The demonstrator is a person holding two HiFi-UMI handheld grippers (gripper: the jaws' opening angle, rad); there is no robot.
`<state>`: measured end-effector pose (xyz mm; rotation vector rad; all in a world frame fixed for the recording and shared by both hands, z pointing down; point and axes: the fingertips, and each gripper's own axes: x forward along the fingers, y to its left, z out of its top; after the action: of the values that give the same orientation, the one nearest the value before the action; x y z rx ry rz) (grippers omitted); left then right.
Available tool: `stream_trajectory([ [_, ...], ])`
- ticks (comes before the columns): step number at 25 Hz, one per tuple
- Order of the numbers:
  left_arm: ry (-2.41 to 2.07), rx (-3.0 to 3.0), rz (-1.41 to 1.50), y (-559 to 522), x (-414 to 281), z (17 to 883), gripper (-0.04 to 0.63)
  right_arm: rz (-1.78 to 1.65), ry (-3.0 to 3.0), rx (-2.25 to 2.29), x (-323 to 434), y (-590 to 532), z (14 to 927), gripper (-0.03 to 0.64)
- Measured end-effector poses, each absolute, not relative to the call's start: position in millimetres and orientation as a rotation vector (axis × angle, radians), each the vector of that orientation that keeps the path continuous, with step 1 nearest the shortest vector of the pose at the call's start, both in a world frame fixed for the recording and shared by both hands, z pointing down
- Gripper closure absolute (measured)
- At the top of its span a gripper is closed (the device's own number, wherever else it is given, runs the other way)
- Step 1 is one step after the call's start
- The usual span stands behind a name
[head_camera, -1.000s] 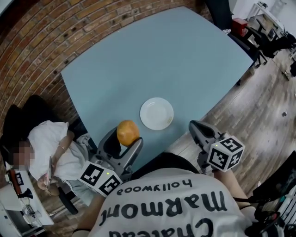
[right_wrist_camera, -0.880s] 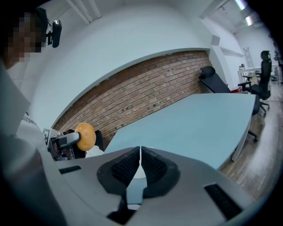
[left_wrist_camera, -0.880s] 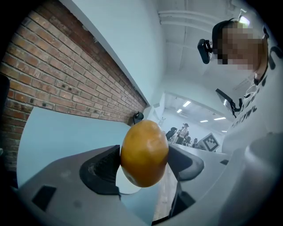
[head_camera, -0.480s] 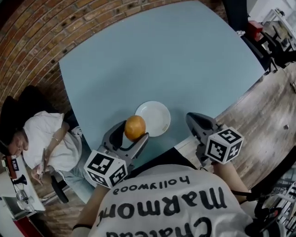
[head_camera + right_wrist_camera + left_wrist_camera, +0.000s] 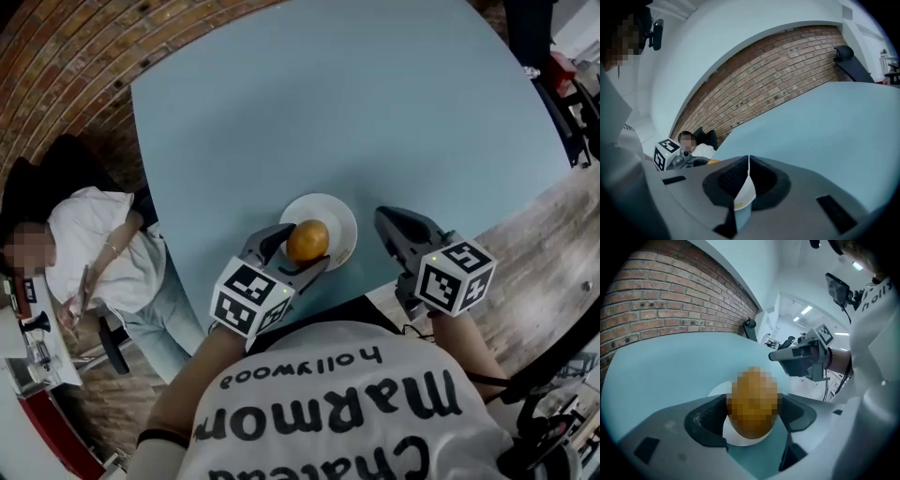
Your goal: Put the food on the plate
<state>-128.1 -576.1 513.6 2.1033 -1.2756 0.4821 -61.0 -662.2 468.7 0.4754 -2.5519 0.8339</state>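
Observation:
A round orange food item [image 5: 307, 240] is clamped in my left gripper [image 5: 298, 251], and it hangs over the near-left part of a small white plate [image 5: 339, 214]. In the left gripper view the food [image 5: 752, 404] fills the gap between both jaws, with the plate [image 5: 716, 391] showing behind and below it. Whether the food touches the plate I cannot tell. My right gripper [image 5: 386, 219] is shut with nothing in it, just right of the plate at the table's near edge. Its jaws [image 5: 748, 161] meet at the tips.
The plate lies near the front edge of a large light-blue table [image 5: 375, 103]. A person in a white top [image 5: 94, 253] sits on a dark seat at the table's left. Brick paving [image 5: 66, 56] lies beyond, wooden floor [image 5: 553, 216] to the right.
My left gripper has carried the orange food rightward from the table's near-left edge to over the plate. The right gripper has stayed beside the plate, shut.

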Motion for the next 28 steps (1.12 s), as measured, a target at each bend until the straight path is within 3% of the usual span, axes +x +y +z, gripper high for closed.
stream_trajectory([
  [14, -1.264, 2.125, 0.698, -590.1, -122.7, 541.6, 0.267, 0.831, -2.525, 0.429, -68.2, -672.1, 487.5, 0.604],
  [28, -1.273, 2.162, 0.621, -593.1, -122.7, 526.8, 0.265, 0.879, -2.538, 0.467, -59.9, -672.2, 481.0, 0.604],
])
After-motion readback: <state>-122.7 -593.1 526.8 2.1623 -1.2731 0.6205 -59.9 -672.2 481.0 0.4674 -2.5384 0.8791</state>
